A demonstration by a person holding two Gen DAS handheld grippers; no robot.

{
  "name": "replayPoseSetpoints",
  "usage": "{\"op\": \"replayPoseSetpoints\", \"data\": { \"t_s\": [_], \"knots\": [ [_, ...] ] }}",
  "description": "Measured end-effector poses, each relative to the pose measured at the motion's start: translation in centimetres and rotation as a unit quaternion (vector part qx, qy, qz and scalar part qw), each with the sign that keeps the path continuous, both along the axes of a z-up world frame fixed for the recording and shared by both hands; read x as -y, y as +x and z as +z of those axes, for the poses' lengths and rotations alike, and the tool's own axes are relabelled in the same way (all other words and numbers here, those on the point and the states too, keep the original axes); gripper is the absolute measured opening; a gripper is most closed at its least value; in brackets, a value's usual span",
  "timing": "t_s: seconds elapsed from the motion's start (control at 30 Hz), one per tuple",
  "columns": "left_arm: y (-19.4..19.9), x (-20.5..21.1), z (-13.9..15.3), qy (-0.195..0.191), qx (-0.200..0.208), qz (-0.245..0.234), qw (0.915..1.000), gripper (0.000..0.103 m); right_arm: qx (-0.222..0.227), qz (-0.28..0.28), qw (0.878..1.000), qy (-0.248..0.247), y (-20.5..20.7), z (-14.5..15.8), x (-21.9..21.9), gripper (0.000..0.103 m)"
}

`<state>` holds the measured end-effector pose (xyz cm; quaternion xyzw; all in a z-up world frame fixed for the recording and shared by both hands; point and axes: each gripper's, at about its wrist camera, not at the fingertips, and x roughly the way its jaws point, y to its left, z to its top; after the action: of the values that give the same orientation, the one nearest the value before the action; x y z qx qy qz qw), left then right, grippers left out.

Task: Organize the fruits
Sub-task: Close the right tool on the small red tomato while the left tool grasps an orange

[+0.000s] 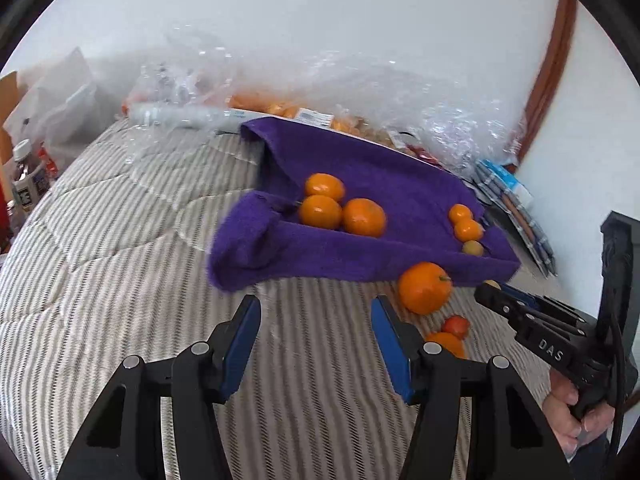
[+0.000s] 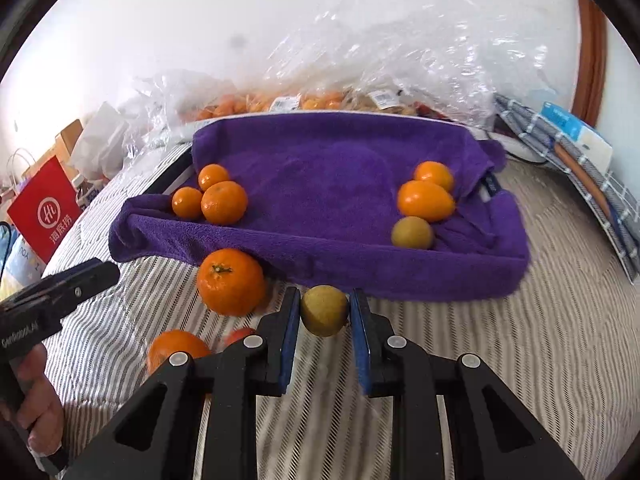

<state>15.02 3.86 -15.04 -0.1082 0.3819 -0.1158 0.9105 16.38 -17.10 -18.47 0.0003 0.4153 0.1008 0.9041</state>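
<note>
A tray draped in a purple towel (image 2: 320, 256) sits on the striped bedspread. Three oranges (image 2: 224, 202) lie in its left corner. In its right corner are two oranges (image 2: 426, 200) and a yellow-green fruit (image 2: 412, 232). In front of the tray, my right gripper (image 2: 325, 300) is shut on a second small yellow-green fruit (image 2: 324, 311). A large orange (image 2: 231, 282) rests against the tray's front, with another orange (image 2: 176, 350) and a small red fruit (image 2: 240, 336) nearer. My left gripper (image 1: 315, 308) stands open over bare bedspread, left of the large orange (image 1: 425, 288).
Clear plastic bags of fruit (image 2: 320, 100) are heaped behind the tray against the white wall. A red paper bag (image 2: 42, 208) and bottles (image 1: 24, 176) stand at the left. Checked cloth and flat packets (image 2: 580, 168) lie at the right. A hand (image 1: 572, 412) holds the right gripper.
</note>
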Motion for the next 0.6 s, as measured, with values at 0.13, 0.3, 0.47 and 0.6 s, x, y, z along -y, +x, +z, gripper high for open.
{"op": "replayPoseSetpoints", "data": {
  "t_s": [0.13, 0.3, 0.47, 0.6],
  "knots": [
    [-0.7, 2.1, 0.0, -0.038, -0.017, -0.054, 0.9977, 0.058, 0.011, -0.022, 1.0, -0.004, -1.6, 1.2, 2.5, 0.025],
    [-0.9, 6.0, -0.6, -0.002, -0.036, -0.095, 0.9948, 0.061, 0.019, -0.05, 0.998, -0.013, -1.9, 1.8, 5.3, 0.025],
    [-0.1, 7.2, -1.3, 0.011, -0.053, -0.099, 0.9936, 0.039, 0.03, -0.049, 0.998, -0.004, 0.0, 2.0, 6.3, 0.025],
    [0.9, 4.2, -0.3, -0.008, -0.045, -0.053, 0.9975, 0.038, 0.035, -0.046, 0.998, 0.003, 2.5, 2.0, 6.5, 0.025]
  ]
}}
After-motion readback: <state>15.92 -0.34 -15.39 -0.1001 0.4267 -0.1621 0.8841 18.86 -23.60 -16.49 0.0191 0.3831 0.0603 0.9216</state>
